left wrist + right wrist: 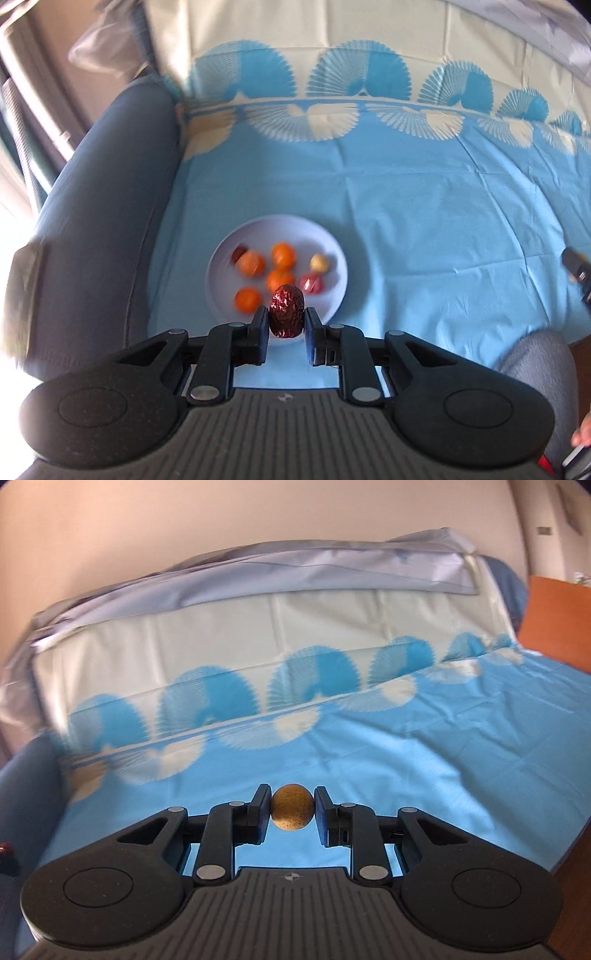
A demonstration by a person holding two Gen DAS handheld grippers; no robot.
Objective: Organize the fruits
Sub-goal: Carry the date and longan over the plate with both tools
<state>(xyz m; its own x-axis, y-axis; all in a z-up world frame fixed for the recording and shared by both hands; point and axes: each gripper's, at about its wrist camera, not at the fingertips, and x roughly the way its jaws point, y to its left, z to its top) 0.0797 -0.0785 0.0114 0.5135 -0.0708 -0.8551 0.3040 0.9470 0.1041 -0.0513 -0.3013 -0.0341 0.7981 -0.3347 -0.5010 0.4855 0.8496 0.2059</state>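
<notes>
Above the blue cloth [424, 206] spread over the sofa, the left gripper [286, 316] is pinched tight on a wrinkled dark red date [287, 311], pads pressing both its sides, date upright between the fingertips and clear of the surface. Below and beyond it sits a pale round plate [332, 242] on the cloth, near the sofa's grey-blue armrest [107, 206]. On the plate: 4 orange fruits [283, 255], blurred, clustered left and centre; 1 small yellowish fruit [319, 263] to the right; 1 reddish piece [312, 282] just below that; 1 dark red bit [239, 252] at the upper left, partly behind an orange one. In the right wrist view the right gripper [292, 808] is clamped on a round tan-brown speckled fruit [292, 807], held off the cloth, both pads touching it. Behind it the cloth's white and blue fan pattern [314, 679] runs up the sofa back, with a grey cover [258, 576] draped on top. An orange panel [557, 616] stands at the far right. Grey-clothed knee [535, 365] at the lower right of the left view.
</notes>
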